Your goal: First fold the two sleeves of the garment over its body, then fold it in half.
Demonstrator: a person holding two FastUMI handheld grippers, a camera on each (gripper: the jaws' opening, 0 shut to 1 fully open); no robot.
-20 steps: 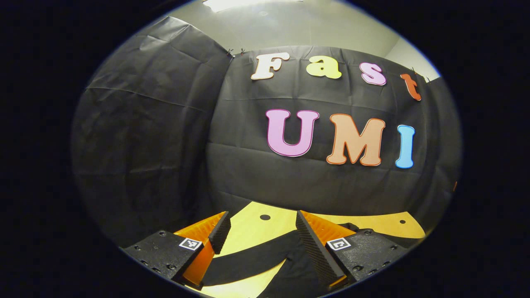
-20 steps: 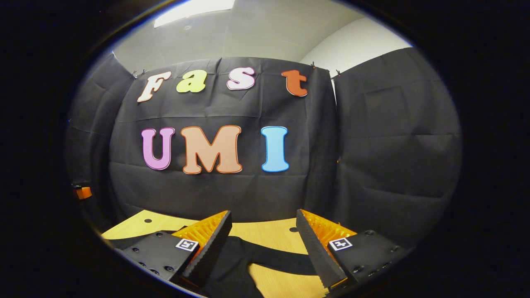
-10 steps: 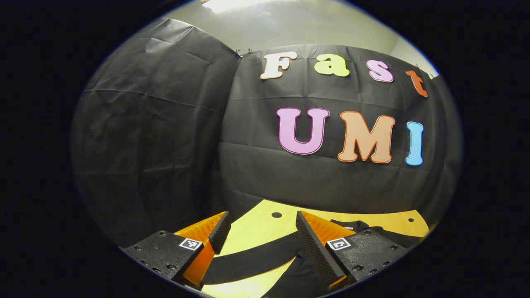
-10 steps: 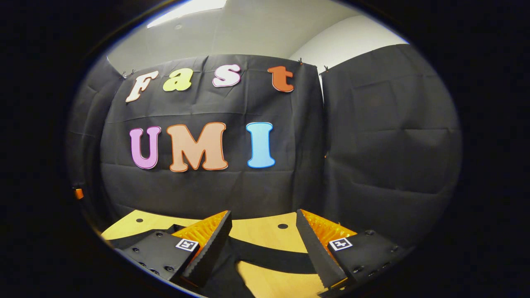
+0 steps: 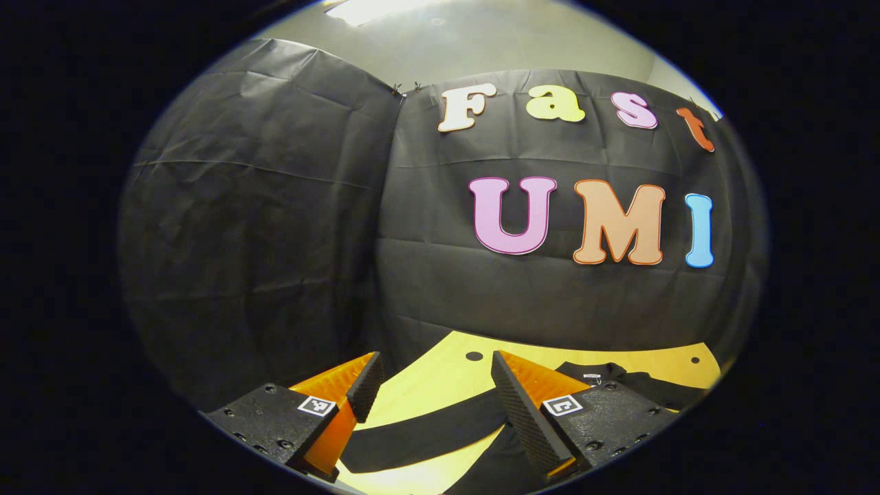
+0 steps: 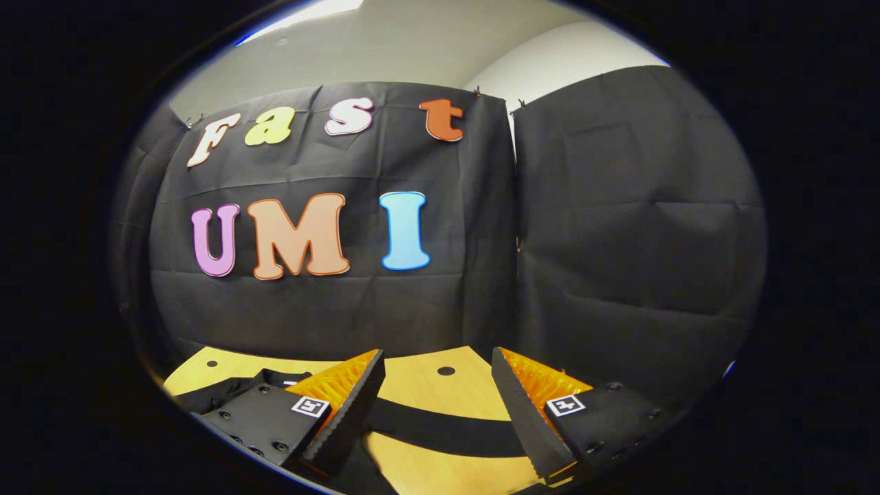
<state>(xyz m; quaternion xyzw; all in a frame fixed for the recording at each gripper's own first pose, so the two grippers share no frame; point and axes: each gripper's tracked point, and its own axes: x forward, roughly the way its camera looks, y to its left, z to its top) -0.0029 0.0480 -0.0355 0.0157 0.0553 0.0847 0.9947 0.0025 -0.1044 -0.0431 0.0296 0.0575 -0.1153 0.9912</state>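
Observation:
A black garment lies flat on a light wooden table (image 5: 440, 375). In the left gripper view one black sleeve (image 5: 419, 433) runs as a band across the table, with the collar area (image 5: 605, 377) off to the right. My left gripper (image 5: 433, 385) is open above that sleeve, nothing between its orange and black fingers. In the right gripper view the other sleeve (image 6: 447, 433) stretches across the table (image 6: 419, 385), the garment's body (image 6: 227, 386) showing at the left. My right gripper (image 6: 436, 381) hangs open over this sleeve, holding nothing.
Black cloth walls close the booth behind and at both sides of the table. Small round holes (image 5: 474, 356) (image 6: 445, 371) sit in the tabletop near its far edge. Bare wood lies beyond each sleeve.
Both views have swung outward: the left gripper has turned toward the left and the right gripper toward the right. Each sleeve now lies more fully between its gripper's fingers. Both stay open.

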